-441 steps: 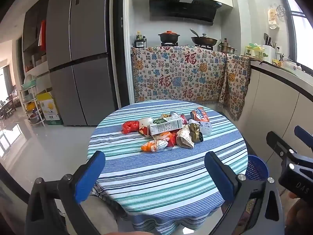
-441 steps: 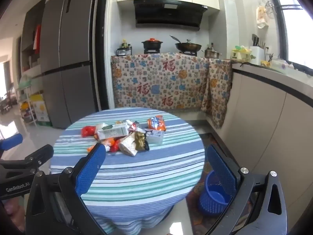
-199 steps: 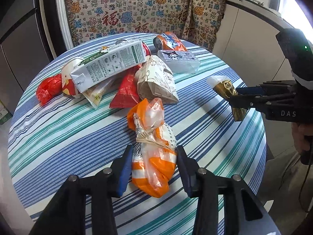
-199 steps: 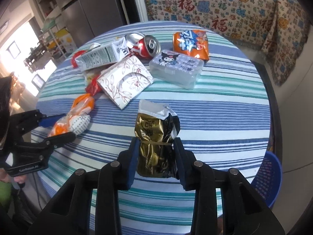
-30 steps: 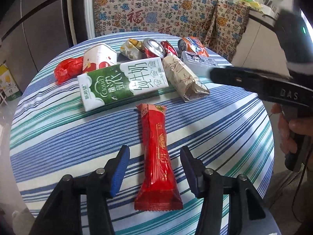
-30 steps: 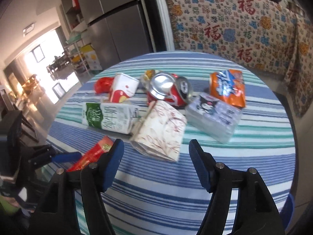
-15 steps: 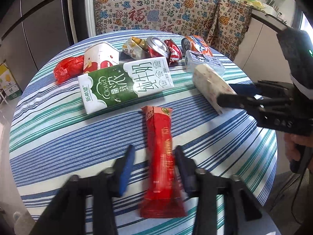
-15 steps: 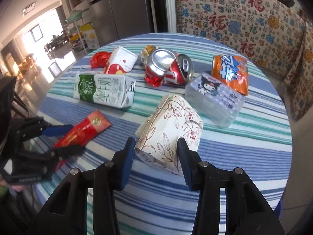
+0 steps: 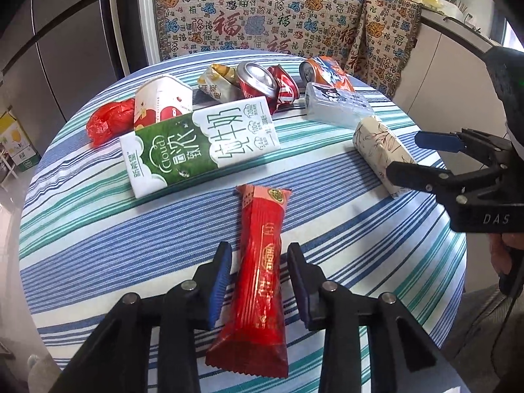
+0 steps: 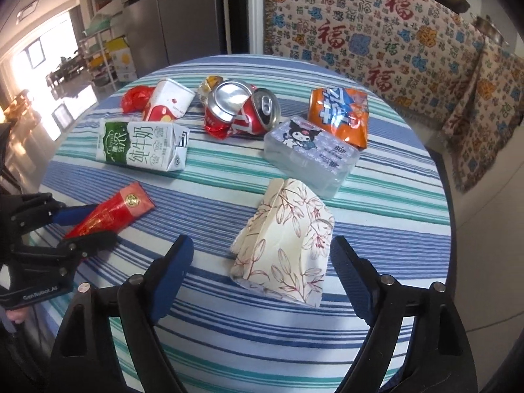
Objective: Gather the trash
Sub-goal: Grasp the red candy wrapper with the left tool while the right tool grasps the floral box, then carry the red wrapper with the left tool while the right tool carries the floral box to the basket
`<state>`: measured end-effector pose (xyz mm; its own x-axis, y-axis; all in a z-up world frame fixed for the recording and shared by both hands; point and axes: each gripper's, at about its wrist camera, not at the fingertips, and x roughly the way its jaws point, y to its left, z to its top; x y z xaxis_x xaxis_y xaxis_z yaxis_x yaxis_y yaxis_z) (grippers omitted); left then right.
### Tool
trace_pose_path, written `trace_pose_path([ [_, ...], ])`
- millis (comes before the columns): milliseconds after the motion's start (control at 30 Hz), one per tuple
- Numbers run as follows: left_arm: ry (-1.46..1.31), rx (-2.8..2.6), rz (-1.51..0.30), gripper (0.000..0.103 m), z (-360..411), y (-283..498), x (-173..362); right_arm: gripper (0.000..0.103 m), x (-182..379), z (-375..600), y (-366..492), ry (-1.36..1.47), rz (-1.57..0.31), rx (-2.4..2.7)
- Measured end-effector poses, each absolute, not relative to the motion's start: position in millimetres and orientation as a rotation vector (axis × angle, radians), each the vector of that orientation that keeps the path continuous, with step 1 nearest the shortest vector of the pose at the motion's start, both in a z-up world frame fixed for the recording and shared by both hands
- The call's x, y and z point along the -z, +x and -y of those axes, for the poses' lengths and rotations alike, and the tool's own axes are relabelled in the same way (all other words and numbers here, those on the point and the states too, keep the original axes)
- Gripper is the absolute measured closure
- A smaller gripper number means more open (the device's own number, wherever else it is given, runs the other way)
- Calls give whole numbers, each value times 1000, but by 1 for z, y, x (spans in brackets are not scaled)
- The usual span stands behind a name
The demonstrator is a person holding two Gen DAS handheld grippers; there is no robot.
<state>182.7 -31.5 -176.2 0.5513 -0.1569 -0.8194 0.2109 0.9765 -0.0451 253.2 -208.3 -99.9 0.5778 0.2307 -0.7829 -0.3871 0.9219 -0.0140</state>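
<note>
A long red snack wrapper (image 9: pixel 260 262) lies on the striped round table (image 9: pixel 82 229). My left gripper (image 9: pixel 259 271) is closed on its middle; it also shows in the right wrist view (image 10: pixel 82 226) with the wrapper (image 10: pixel 114 213). A cream floral paper pack (image 10: pixel 288 245) lies between the wide-open fingers of my right gripper (image 10: pixel 262 255), untouched. In the left wrist view the right gripper (image 9: pixel 422 154) straddles that pack (image 9: pixel 380 147).
Farther back lie a green milk carton (image 9: pixel 196 144), a white-and-red carton (image 9: pixel 160 98), a red bag (image 9: pixel 108 121), crushed red cans (image 10: pixel 242 108), a tissue pack (image 10: pixel 308 150) and an orange snack bag (image 10: pixel 340 111). A patterned cloth (image 9: pixel 262 16) hangs behind.
My left gripper has closed onto the red wrapper. My right gripper, closed around the floral pack half a second ago, now stands wide open with the pack lying on the table.
</note>
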Motion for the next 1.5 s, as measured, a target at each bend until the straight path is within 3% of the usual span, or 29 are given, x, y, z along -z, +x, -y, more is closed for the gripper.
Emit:
trace_pose_path([
  [33, 67, 215, -965, 67, 33, 184, 177, 17, 103, 207, 256, -189, -895, -345],
  [67, 74, 212, -969, 69, 34, 186, 178, 31, 106, 207, 259, -180, -912, -329],
  [100, 78, 207, -967, 75, 35, 186, 178, 51, 109, 208, 263, -169, -935, -323],
  [133, 75, 209, -961, 84, 35, 186, 178, 64, 110, 212, 265, -156, -952, -315],
  [167, 64, 217, -957, 85, 35, 185, 177, 65, 107, 217, 264, -137, -944, -313],
  [600, -69, 328, -896, 90, 63, 181, 152, 65, 80, 264, 236, -8, -831, -404],
  [1100, -1, 590, -889, 91, 232, 202, 130, 65, 77, 462, 198, 274, -769, -123],
  [1500, 46, 756, -977, 91, 374, 221, 181, 65, 114, 585, 170, 400, -856, 67],
])
